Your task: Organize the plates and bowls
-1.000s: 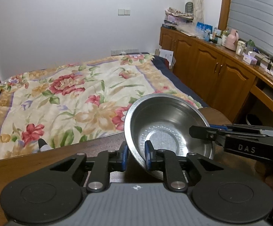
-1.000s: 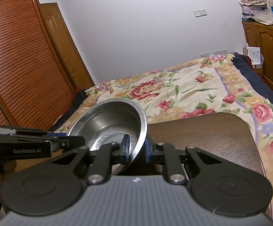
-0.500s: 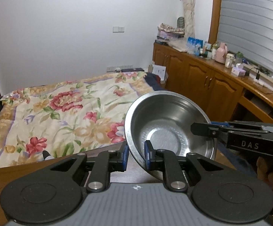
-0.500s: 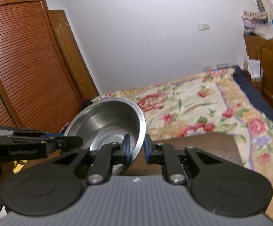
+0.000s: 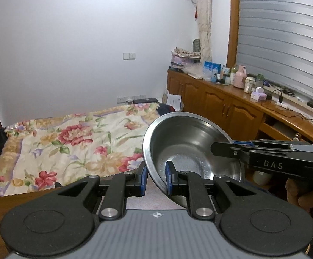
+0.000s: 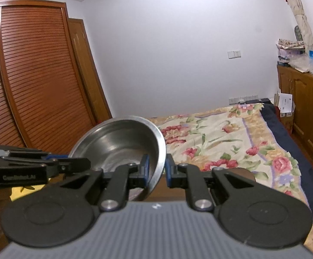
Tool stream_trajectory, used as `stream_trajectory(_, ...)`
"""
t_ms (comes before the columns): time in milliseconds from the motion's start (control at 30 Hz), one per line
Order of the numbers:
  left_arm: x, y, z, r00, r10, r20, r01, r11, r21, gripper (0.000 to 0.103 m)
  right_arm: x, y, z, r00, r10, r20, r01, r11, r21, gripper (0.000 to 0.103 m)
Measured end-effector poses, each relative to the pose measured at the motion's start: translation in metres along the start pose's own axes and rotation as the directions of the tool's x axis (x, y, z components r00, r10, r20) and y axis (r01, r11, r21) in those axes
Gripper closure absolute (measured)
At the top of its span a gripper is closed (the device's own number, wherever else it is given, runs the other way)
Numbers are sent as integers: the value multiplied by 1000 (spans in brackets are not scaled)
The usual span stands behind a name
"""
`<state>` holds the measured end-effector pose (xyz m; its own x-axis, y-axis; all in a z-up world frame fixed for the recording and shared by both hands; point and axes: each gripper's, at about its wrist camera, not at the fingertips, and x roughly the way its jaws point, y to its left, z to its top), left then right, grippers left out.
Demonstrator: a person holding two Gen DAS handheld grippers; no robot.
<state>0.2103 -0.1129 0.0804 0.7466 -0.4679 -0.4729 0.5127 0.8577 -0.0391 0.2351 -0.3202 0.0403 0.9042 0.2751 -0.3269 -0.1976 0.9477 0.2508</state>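
Note:
A stainless steel bowl (image 5: 184, 142) is held in the air between both grippers, tilted toward the cameras. My left gripper (image 5: 155, 178) is shut on the bowl's left rim, one blue pad inside and one outside. My right gripper (image 6: 157, 170) is shut on the opposite rim of the same bowl (image 6: 122, 138). The right gripper also shows in the left wrist view (image 5: 264, 155), clamped on the rim's right side. The left gripper shows in the right wrist view (image 6: 38, 168) at the bowl's left edge.
A dark wooden table (image 6: 227, 172) lies below the bowl. A bed with a floral cover (image 5: 70, 142) stands beyond it. Wooden cabinets with bottles and clutter (image 5: 232, 99) line the right wall. A slatted wardrobe (image 6: 27, 82) stands at the left.
Both grippers have lifted the bowl upward together; the table and bed have dropped lower in both views, and the ceiling now shows.

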Motion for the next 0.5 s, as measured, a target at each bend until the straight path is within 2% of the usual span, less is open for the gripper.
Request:
stream_trajectory(167, -21, -7, -5, 999, 29, 24, -29, 1000, 4, 84, -18, 9, -1, 1000, 2, 18, -2, 1000, -19, 86)
stream_trajectory(500, -47, -20, -26, 1000, 10, 19, -10, 1000, -6, 84, -45, 20, -10, 999, 4, 35, -3, 1000, -31, 86)
